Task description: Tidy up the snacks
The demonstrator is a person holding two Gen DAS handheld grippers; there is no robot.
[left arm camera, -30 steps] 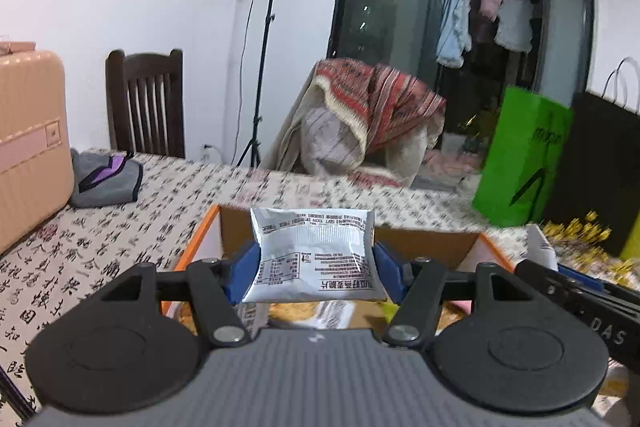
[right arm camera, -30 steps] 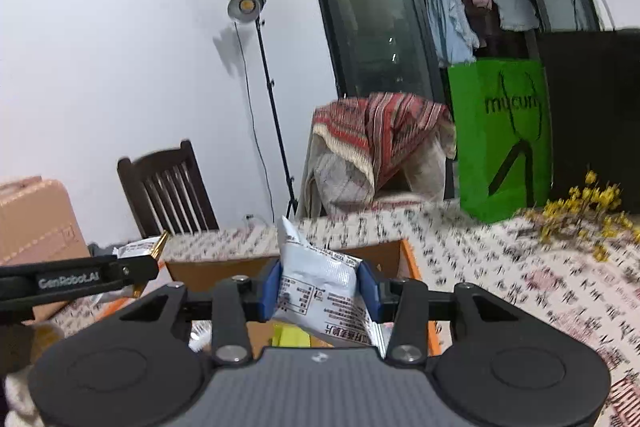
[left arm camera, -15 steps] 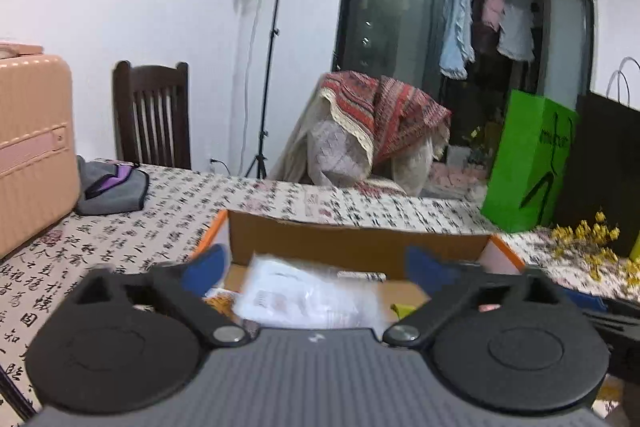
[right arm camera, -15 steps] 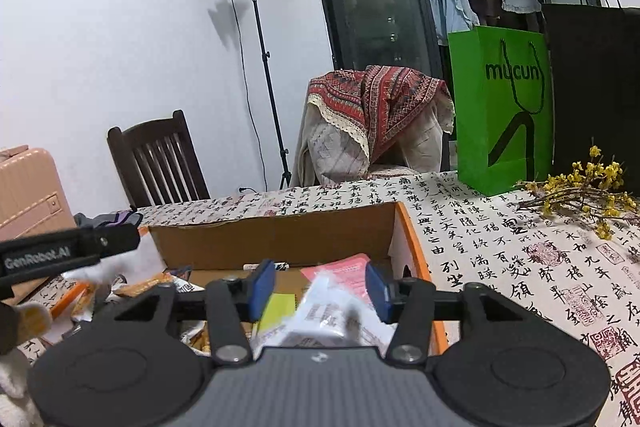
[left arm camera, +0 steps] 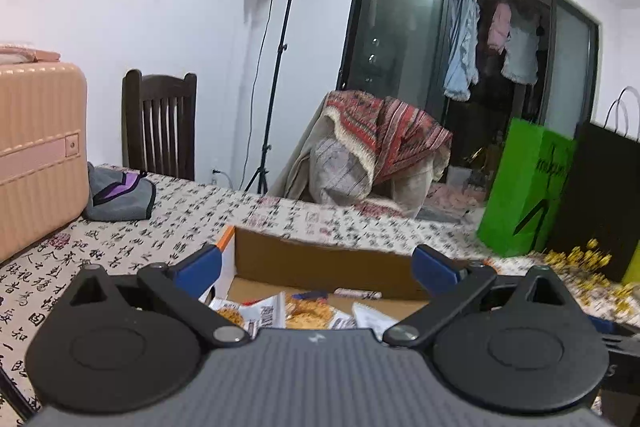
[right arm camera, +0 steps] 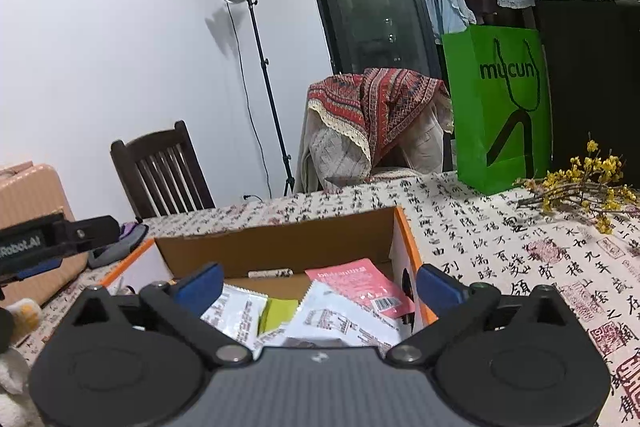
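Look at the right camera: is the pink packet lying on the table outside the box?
No, the pink packet lies inside the cardboard box, near its orange-edged right wall.

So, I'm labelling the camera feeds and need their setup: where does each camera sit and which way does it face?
Left wrist: sits on the left gripper, looks along its open fingers over the cardboard box; only its own fingers show.
Right wrist: sits on the right gripper, jaws opening with nothing gripped, above the same box; the left gripper's side shows at left.
Both share the box, snack packets, green bag and lamp stand.

The cardboard box (right arm camera: pixel 280 247) is open on top, its floor crowded with snack packets (right arm camera: pixel 340 319).
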